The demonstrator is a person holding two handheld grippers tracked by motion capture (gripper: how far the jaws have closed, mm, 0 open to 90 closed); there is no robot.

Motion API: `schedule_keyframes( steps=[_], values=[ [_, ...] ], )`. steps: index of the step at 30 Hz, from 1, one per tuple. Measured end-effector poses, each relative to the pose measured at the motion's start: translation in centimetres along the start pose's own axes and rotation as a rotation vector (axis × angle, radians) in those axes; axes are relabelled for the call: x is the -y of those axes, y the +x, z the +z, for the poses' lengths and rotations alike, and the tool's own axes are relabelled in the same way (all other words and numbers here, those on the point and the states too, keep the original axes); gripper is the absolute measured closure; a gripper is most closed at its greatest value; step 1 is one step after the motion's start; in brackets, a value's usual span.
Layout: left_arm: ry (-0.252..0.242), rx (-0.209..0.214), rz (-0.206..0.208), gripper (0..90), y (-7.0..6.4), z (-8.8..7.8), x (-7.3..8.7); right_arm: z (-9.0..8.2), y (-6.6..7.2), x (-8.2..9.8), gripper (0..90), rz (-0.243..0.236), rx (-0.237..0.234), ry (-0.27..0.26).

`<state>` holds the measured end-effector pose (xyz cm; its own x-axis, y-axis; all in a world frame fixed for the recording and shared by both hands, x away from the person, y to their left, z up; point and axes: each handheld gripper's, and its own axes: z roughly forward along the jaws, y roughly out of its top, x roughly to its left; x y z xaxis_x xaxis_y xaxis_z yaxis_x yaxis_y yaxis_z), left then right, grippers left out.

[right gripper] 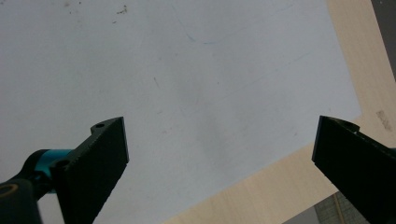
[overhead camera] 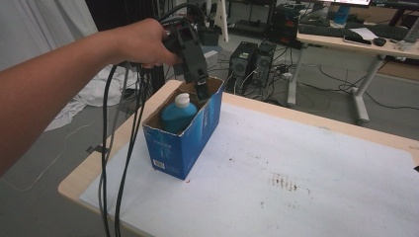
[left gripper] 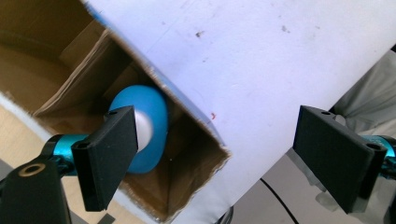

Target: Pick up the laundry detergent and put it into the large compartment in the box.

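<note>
At the left edge of the desk I see my forearm coming in, with black cables hanging from the hand down past the desk's near left corner. My left gripper hangs tip-down over the far end of the blue cardboard box, which stands open-topped near the left edge on the white sheet that covers most of the desk. Inside the box stands a blue bottle with a white cap, upright against the near wall. In the left gripper view the jaws stand wide apart with nothing between the pads; the bottle sits below, partly behind the left jaw, and the box's wall and inner flap rise around it, so the cardboard rim is what crowds the way down.

To the right of the box the sheet lies bare apart from some brown stains. Beyond the far edge stand computer towers on the floor and another desk with a keyboard.

My right gripper is wide open too, holding nothing, above a corner of the sheet where the wooden edge shows.
</note>
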<state>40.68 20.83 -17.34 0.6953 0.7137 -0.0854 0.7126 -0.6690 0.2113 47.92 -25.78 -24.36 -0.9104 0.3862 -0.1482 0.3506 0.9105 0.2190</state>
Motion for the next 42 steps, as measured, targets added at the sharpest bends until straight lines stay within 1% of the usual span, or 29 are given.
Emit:
schedule_keyframes(
  steps=[1, 2, 3, 4, 5, 6, 8, 9, 10, 11, 14, 18, 22, 25, 27, 33, 34, 36, 38, 40, 42],
  values=[
    [0.000, 0.000, 0.000, 4.7, 0.0, 0.0, 0.0, 0.0, 0.0, 0.0, 2.8, 0.000, 0.000, 0.000],
    [0.007, 0.003, -0.005, 2.7, -0.3, 0.1, -0.3, 0.0, 0.1, 0.2, 2.8, 0.003, -0.001, -0.004],
    [0.005, 0.001, 0.002, 2.5, -0.5, 0.1, -0.5, -0.1, 0.1, 0.3, 2.8, 0.004, 0.000, -0.006],
    [0.007, -0.009, 0.011, 1.5, -0.9, 0.1, -0.9, -0.1, 0.1, 0.4, 2.8, 0.006, 0.000, -0.005],
    [0.007, -0.009, 0.011, 1.5, -0.9, 0.1, -0.9, -0.1, 0.2, 0.5, 2.8, 0.006, 0.000, -0.011],
    [0.011, -0.012, 0.020, 1.6, -1.1, 0.1, -1.1, -0.2, 0.2, 0.6, 2.8, 0.007, -0.001, -0.008],
    [0.016, -0.022, 0.031, 1.5, -1.6, 0.2, -1.5, -0.2, 0.2, 0.8, 2.8, 0.006, 0.000, -0.012],
    [0.018, -0.019, 0.032, 1.5, -1.9, 0.2, -1.7, -0.2, 0.2, 0.9, 2.8, 0.007, 0.000, -0.015],
    [0.022, -0.026, 0.035, 1.5, -2.3, 0.2, -2.1, -0.3, 0.3, 1.0, 2.8, 0.012, 0.001, -0.015],
    [0.022, -0.026, 0.035, 1.6, -2.3, 0.2, -2.1, -0.3, 0.3, 1.0, 2.8, 0.009, 0.001, -0.018],
    [0.029, -0.036, 0.048, 1.6, -3.3, 0.3, -2.9, -0.5, 0.4, 1.2, 2.8, 0.013, 0.003, -0.021],
    [0.022, -0.049, 0.069, 1.6, -4.6, 0.2, -4.2, -0.5, 0.4, 1.3, 2.8, 0.009, 0.001, -0.029],
    [0.009, -0.059, 0.072, 1.6, -6.0, 0.2, -5.6, -0.6, 0.7, 1.2, 2.8, 0.004, 0.003, -0.033],
    [-0.009, -0.067, 0.037, 1.6, -6.7, 0.1, -6.4, -0.8, 0.8, 1.2, 2.8, 0.003, 0.004, -0.038],
    [-0.025, -0.079, 0.027, 1.6, -7.0, 0.1, -6.9, -0.8, 0.9, 1.2, 2.8, 0.004, 0.005, -0.037],
    [-0.025, -0.111, -0.029, 1.6, -7.9, 0.5, -8.2, -0.9, 1.2, 0.9, 2.8, 0.001, 0.007, -0.041],
    [-0.022, -0.115, -0.028, 1.6, -8.0, 0.6, -8.4, -0.9, 1.2, 0.9, 2.8, -0.003, 0.006, -0.042],
    [-0.022, -0.114, -0.007, 1.6, -8.3, 0.9, -8.8, -0.9, 1.3, 0.8, 2.8, 0.000, 0.005, -0.043],
    [-0.004, -0.102, 0.032, 1.6, -8.7, 1.5, -9.3, -0.8, 1.4, 0.7, 2.8, -0.001, 0.003, -0.042],
    [0.015, -0.097, 0.055, 1.6, -8.9, 2.0, -9.7, -0.8, 1.4, 0.6, 2.8, -0.002, 0.001, -0.042],
    [0.021, -0.110, 0.051, 1.7, -9.2, 2.5, -10.1, -0.7, 1.5, 0.4, 2.8, -0.008, 0.000, -0.045]
  ],
)
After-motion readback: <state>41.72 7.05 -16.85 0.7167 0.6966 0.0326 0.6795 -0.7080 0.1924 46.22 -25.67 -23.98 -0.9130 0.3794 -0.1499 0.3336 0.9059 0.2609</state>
